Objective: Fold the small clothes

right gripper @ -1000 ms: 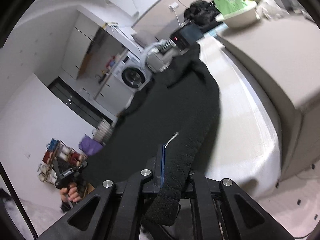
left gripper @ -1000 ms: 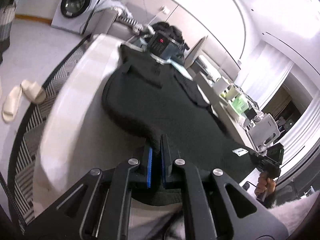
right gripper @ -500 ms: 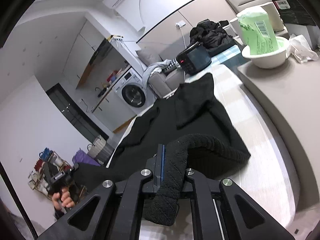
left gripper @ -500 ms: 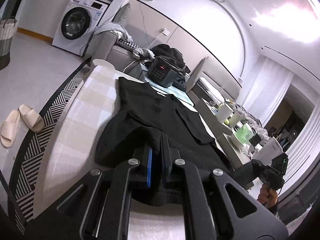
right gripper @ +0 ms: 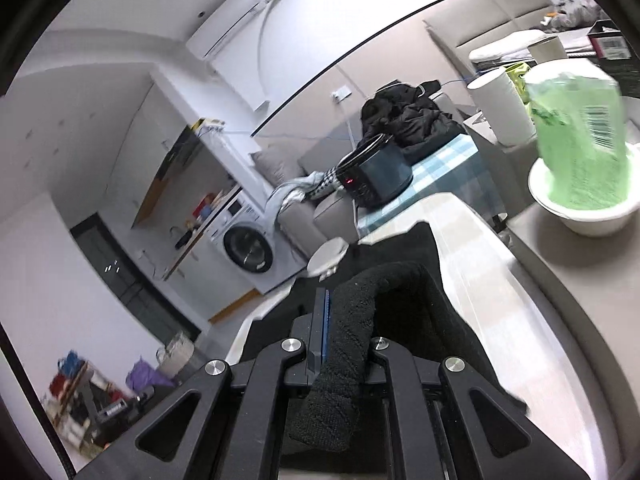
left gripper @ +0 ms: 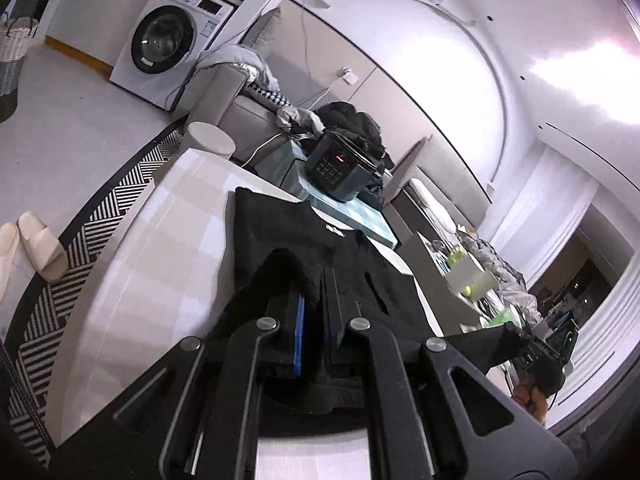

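Black garment (left gripper: 280, 236): a dark knitted piece spread over the pale table (left gripper: 160, 248), running from the centre of the left wrist view down to its bottom edge; a lifted fold arches just above the left gripper's fingers.
Slippers (left gripper: 36, 248): pale pair on the floor at the far left of the left wrist view, beside the striped rug (left gripper: 100, 200).
Washer (left gripper: 168, 40): white front-loader at the upper left, against the wall.
Cooker (left gripper: 340, 168): dark appliance with a red display, above centre, on a blue checked cloth beyond the table's far end; a heap of dark clothes lies behind it.
Left gripper (left gripper: 314, 320): lower centre of its own view, jaws drawn close with the garment's edge pinched between the blue pads.
Right hand (left gripper: 532, 396): at the lower right of the left wrist view, gripping its tool, with a stretch of the black garment pulled up to it off the table.
Shelf clutter: lower left of the right wrist view, blurred; I cannot tell the items.
Right gripper (right gripper: 344, 336): bottom centre of its own view, jaws clamped on a thick rolled hem of the garment (right gripper: 348, 320), which loops up and drops back to the table (right gripper: 500, 280).
Bowl (right gripper: 584, 216): white, at the right edge of the right wrist view, holding a green packet (right gripper: 576, 132); it stands on a grey counter next to the table.
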The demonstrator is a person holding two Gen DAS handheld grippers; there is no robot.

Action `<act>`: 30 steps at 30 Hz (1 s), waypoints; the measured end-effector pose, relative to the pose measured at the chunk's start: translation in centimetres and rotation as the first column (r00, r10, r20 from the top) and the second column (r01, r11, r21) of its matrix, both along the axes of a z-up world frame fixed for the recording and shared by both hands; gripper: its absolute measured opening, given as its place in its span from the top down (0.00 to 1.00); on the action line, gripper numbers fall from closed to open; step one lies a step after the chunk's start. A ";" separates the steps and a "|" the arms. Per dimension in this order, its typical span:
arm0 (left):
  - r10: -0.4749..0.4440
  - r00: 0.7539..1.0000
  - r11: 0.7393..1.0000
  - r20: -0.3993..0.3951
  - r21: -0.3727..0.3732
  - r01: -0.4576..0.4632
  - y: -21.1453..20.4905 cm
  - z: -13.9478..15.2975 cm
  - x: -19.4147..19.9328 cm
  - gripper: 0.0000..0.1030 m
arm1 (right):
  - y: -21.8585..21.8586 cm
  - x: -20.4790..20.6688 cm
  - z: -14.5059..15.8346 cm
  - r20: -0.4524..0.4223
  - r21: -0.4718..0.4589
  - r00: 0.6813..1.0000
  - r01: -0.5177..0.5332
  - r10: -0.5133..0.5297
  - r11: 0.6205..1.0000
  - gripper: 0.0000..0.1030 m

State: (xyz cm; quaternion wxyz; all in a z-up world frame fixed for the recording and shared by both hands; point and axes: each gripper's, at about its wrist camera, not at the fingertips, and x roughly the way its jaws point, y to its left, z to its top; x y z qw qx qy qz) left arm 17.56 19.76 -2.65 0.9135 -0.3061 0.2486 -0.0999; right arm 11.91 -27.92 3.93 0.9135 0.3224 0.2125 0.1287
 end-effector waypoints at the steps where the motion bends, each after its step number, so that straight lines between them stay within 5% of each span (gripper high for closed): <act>1: 0.000 1.000 1.000 -0.003 -0.007 0.000 0.1 0.2 1.3 0.96 | 0.3 1.3 0.2 -0.009 -0.013 1.000 0.021 -0.021 1.000 0.95; 7: 0.037 0.998 0.999 -0.052 -0.002 -0.038 0.5 -0.8 10.4 0.96 | 0.4 8.1 -0.1 -0.037 -0.019 0.994 0.105 -0.105 0.994 0.95; 10: 0.057 0.978 0.998 -0.203 0.025 -0.053 0.9 -3.3 14.7 0.95 | 0.2 11.8 -1.9 -0.157 -0.028 0.982 0.103 -0.106 0.994 0.91; 12: 0.091 0.958 0.996 -0.270 0.047 -0.081 1.4 -4.8 15.7 0.88 | -0.3 13.7 -3.7 -0.275 -0.025 0.957 0.089 -0.092 0.996 0.68; 13: 0.106 0.957 0.994 -0.270 0.059 -0.094 1.8 -5.2 15.2 0.83 | -0.7 13.9 -4.5 -0.332 -0.040 0.937 0.097 -0.105 0.994 0.63; 15: 0.140 0.952 0.989 -0.271 0.084 -0.121 2.6 -5.6 13.8 0.50 | -1.3 12.9 -5.3 -0.353 -0.051 0.929 0.096 -0.108 0.994 0.58; 16: 0.154 0.949 0.987 -0.275 0.094 -0.133 2.8 -5.6 13.1 0.47 | -1.7 11.6 -5.5 -0.360 -0.070 0.926 0.094 -0.113 0.993 0.58; 23: 0.134 0.917 0.979 -0.376 0.195 -0.063 0.9 -7.6 5.9 0.46 | -2.8 3.5 -7.0 -0.420 -0.153 0.896 0.085 -0.142 0.985 0.45; 30: 0.076 0.898 0.987 -0.434 0.159 -0.007 -1.3 -11.3 3.7 0.47 | -3.3 1.4 -9.8 -0.452 0.008 0.891 0.044 -0.036 0.999 0.44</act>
